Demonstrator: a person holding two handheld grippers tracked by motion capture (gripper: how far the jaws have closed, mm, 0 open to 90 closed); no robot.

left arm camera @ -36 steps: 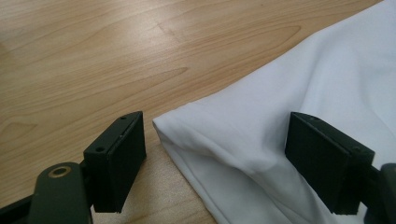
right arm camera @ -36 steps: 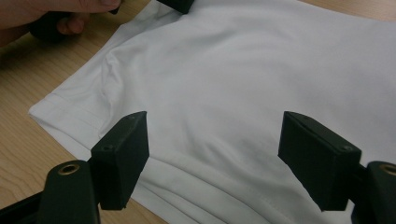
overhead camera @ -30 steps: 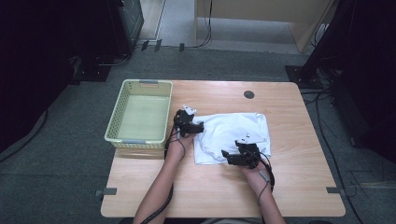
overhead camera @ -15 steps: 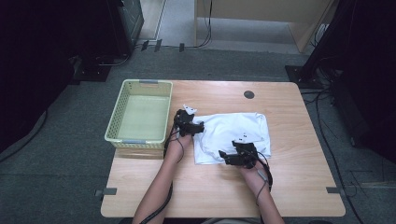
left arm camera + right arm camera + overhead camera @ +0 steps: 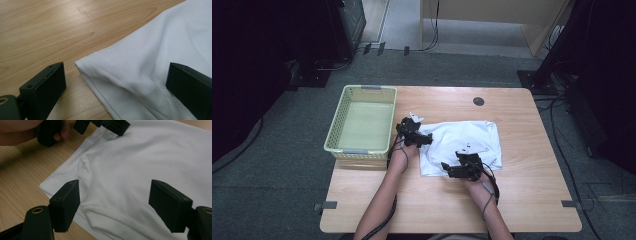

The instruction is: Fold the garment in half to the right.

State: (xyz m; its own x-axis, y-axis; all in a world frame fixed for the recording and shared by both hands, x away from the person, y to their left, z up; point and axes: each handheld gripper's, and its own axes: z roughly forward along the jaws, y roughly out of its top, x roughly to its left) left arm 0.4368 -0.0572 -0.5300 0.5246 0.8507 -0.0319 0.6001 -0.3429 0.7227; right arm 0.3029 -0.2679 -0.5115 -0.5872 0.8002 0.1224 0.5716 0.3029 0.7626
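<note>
A folded white cloth (image 5: 464,142) lies on the wooden table (image 5: 537,200). My left gripper (image 5: 416,134) is at the cloth's left corner. In the left gripper view its jaws have just been opening and stand wide apart (image 5: 116,83), with the cloth corner (image 5: 140,75) lying between them, untouched by the pads. My right gripper (image 5: 462,169) hovers at the cloth's near edge. It is open (image 5: 115,203), with rumpled cloth (image 5: 140,167) between and below its jaws. The left gripper (image 5: 105,125) also shows at the top of the right gripper view.
A pale green mesh basket (image 5: 368,88) stands on the table's left side, right beside my left hand. A small black round cap (image 5: 478,101) is set in the tabletop behind the cloth. Bare wood lies to the right and front.
My right gripper has edged slightly to the left along the cloth's near edge. The left hand has stayed where it was.
</note>
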